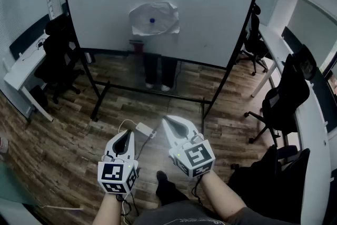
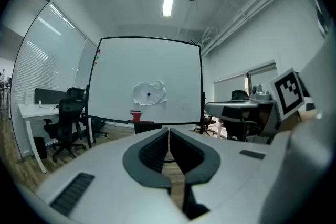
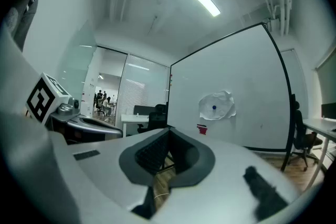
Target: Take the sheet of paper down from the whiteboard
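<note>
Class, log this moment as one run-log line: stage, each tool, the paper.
stage: short of whiteboard | left tool: shut, empty | right tool: shut, empty | paper: crumpled, on whiteboard, blue dot at centre

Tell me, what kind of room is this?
Most likely an office: a big whiteboard on a stand, black swivel chairs and long white desks along the walls.

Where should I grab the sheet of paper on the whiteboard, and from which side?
Pinch the sheet of paper at its crumpled right edge, coming in from the right. The blue magnet pins its middle to the whiteboard, while the wrinkled rim seems to stand off it.
</note>
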The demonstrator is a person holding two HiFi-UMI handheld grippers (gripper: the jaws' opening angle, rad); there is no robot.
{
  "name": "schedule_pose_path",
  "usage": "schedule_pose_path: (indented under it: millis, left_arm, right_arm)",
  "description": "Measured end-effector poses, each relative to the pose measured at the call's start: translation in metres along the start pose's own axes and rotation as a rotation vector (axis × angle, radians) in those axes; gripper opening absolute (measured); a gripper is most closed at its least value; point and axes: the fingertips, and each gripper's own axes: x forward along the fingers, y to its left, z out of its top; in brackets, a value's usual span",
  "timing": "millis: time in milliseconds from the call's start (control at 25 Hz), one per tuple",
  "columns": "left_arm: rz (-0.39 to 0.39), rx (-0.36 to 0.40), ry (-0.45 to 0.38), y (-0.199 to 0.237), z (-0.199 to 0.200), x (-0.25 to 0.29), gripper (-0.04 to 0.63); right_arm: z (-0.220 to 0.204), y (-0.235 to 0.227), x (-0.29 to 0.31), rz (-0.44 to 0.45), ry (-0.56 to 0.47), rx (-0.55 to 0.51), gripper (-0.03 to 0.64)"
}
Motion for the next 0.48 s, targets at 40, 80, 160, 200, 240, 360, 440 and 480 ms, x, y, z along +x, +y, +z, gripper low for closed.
schedule_pose_path:
  millis: [40,80,160,200,240,360,440,480]
  left_arm:
    - [0.001,0.001,0.002,-0.001,-0.002,-0.003,0.021]
    - [0.002,0.001,0.003,-0.001,-0.003,-0.005,0.021]
    - [0.004,0.006,0.006,-0.001,-0.005,-0.007,0.021]
    - [0.005,0.008,0.008,0.0,-0.005,-0.007,0.021]
    - [0.006,0.011,0.01,0.001,-0.005,-0.007,0.021]
    - [0.007,0.014,0.013,0.006,-0.006,-0.004,0.021]
    - [0.008,0.015,0.015,0.011,-0.006,-0.002,0.021]
    - [0.009,0.014,0.016,0.013,-0.006,0.0,0.021]
  right_arm:
    - [0.0,0.002,-0.003,-0.001,-0.002,0.001,0.021]
    - [0.0,0.004,-0.005,-0.001,-0.004,0.002,0.021]
    - [-0.002,0.006,-0.008,-0.002,-0.007,0.004,0.021]
    - [-0.004,0.006,-0.008,-0.002,-0.006,0.007,0.021]
    - [-0.006,0.007,-0.008,-0.002,-0.001,0.011,0.021]
    - [-0.014,0.006,-0.003,-0.01,0.02,0.022,0.021]
    - [-0.017,0.005,0.001,-0.014,0.028,0.022,0.021]
    - [-0.016,0.005,0.003,-0.011,0.029,0.022,0.021]
